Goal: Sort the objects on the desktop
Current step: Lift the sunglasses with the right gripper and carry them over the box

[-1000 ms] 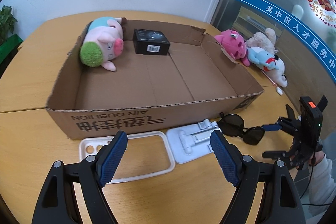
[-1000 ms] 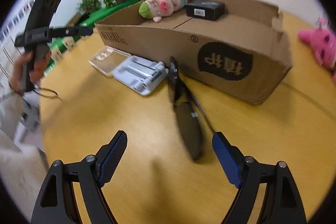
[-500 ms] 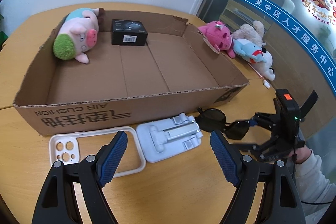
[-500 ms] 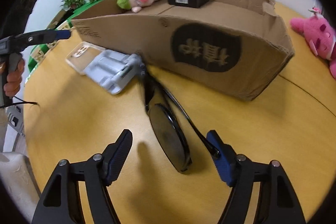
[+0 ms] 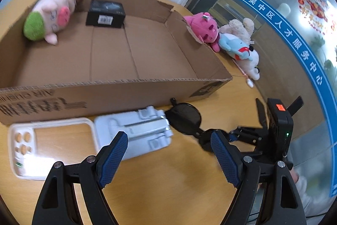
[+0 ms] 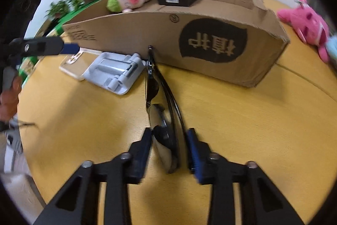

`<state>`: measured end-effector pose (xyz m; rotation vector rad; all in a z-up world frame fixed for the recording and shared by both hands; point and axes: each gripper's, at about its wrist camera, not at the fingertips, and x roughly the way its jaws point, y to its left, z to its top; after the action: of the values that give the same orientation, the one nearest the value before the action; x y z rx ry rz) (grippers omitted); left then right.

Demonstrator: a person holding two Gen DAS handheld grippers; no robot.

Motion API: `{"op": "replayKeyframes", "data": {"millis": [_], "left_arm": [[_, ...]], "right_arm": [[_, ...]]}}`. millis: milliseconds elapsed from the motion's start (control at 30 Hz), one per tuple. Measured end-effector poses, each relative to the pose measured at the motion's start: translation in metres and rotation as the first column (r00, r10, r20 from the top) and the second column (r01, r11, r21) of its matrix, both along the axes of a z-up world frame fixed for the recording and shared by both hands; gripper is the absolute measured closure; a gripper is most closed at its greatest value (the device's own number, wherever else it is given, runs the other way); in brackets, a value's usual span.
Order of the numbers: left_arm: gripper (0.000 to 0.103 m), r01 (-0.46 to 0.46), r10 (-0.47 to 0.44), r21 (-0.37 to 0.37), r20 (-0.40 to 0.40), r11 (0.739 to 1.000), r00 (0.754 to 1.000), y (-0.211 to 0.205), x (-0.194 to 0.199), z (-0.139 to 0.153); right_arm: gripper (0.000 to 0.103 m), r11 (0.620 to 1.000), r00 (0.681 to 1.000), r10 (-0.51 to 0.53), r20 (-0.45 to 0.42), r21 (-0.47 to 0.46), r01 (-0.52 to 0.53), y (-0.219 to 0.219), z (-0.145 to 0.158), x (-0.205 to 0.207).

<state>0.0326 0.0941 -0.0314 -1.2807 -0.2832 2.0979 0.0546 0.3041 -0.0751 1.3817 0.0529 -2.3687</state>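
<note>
The black sunglasses lie folded on the yellow table, their near lens now between the pads of the right gripper, whose jaws have just been closing from wide to narrow around it; whether both pads press I cannot tell. Beyond its tips the far lens touches the grey phone stand, with the clear phone case left of that and the cardboard box behind; the left gripper has drifted nearer the stand, jaws wide and empty.
</note>
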Motion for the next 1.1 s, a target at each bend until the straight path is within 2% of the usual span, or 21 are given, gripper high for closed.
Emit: {"op": "replayKeyframes", "data": {"millis": [133, 267, 467, 600, 700, 833, 933, 1000, 1100], "left_arm": [[0.022, -0.003, 0.002, 0.034, 0.052, 0.999, 0.999, 0.014, 0.001, -0.010], [0.022, 0.039, -0.043, 0.048, 0.092, 0.998, 0.995, 0.030, 0.000, -0.020], [0.025, 0.072, -0.083, 0.067, 0.175, 0.995, 0.981, 0.053, 0.002, -0.040], [0.036, 0.083, -0.100, 0.084, 0.224, 0.993, 0.969, 0.062, 0.008, -0.053], [0.044, 0.080, -0.106, 0.112, 0.244, 0.990, 0.964, 0.065, 0.011, -0.060], [0.062, 0.075, -0.109, 0.139, 0.255, 0.987, 0.961, 0.064, 0.014, -0.062], [0.074, 0.083, -0.115, 0.144, 0.232, 0.986, 0.966, 0.062, 0.017, -0.055], [0.076, 0.082, -0.113, 0.149, 0.208, 0.985, 0.972, 0.058, 0.018, -0.046], [0.078, 0.079, -0.109, 0.174, 0.174, 0.982, 0.979, 0.049, 0.018, -0.030]], "right_arm": [[0.080, 0.993, 0.996, -0.080, 0.031, -0.089, 0.082, 0.005, -0.001, 0.009], [0.080, 0.956, 0.983, -0.158, 0.093, -0.234, 0.176, 0.013, -0.005, 0.018], [0.081, 0.898, 0.975, -0.162, 0.151, -0.387, 0.209, 0.013, -0.014, 0.029], [0.081, 0.864, 0.974, -0.149, 0.169, -0.457, 0.211, 0.010, -0.016, 0.037], [0.081, 0.860, 0.975, -0.139, 0.174, -0.467, 0.206, 0.006, -0.018, 0.042], [0.081, 0.864, 0.977, -0.124, 0.171, -0.466, 0.191, 0.001, -0.018, 0.048], [0.082, 0.878, 0.985, -0.102, 0.137, -0.453, 0.154, -0.008, -0.010, 0.053], [0.082, 0.897, 0.990, -0.100, 0.103, -0.422, 0.135, -0.010, -0.002, 0.056], [0.081, 0.895, 0.993, -0.103, 0.064, -0.430, 0.121, -0.012, 0.011, 0.055]]}}
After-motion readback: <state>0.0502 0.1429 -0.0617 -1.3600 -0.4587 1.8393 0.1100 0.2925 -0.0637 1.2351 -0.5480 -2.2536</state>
